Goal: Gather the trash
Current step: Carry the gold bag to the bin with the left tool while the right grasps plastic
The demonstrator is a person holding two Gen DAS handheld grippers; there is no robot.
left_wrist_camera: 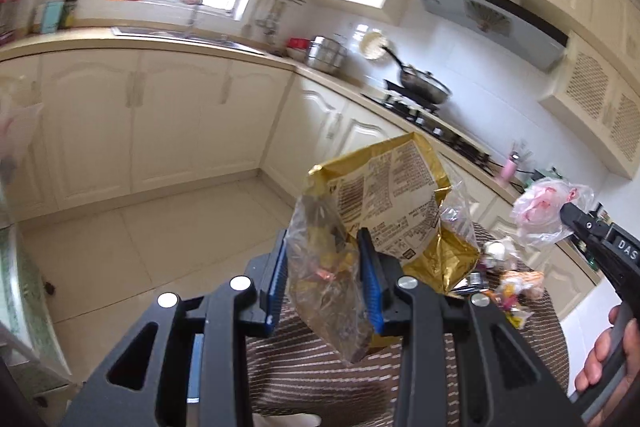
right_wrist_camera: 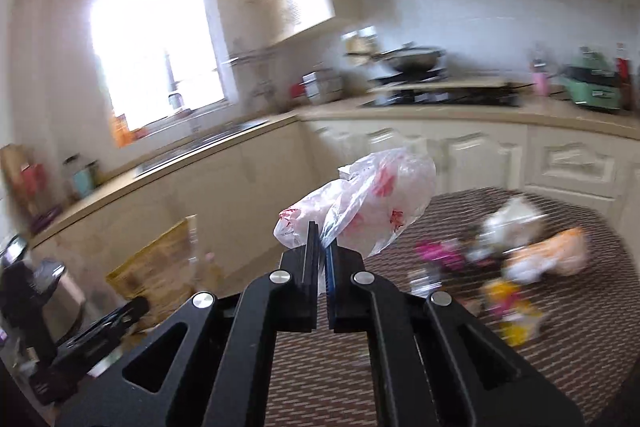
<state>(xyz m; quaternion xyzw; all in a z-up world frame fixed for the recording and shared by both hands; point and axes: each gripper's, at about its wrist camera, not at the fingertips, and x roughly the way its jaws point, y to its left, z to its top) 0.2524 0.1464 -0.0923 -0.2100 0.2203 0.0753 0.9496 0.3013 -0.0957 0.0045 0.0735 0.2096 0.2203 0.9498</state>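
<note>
With the left gripper [left_wrist_camera: 326, 279] clamped on a clear bag and gold foil packet [left_wrist_camera: 394, 203] and the right gripper [right_wrist_camera: 322, 255] pinching a thin red-printed plastic bag [right_wrist_camera: 368, 207] above the striped table [right_wrist_camera: 460, 367], either flimsy load could slip free, while wrappers [right_wrist_camera: 532, 259] remain near its far edge.

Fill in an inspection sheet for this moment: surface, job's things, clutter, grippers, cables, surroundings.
Surface: round table with striped brown cloth.
Job's things: gold snack bag with a clear bag; white plastic bag with red print.
Clutter: wrappers on the table, blurred.
Grippers: left hand-held gripper shut on the clear bag; right hand-held gripper shut on the white plastic bag.
Cables: nothing seen.
Surroundings: kitchen, cream cabinets, wok on stove, window.
</note>
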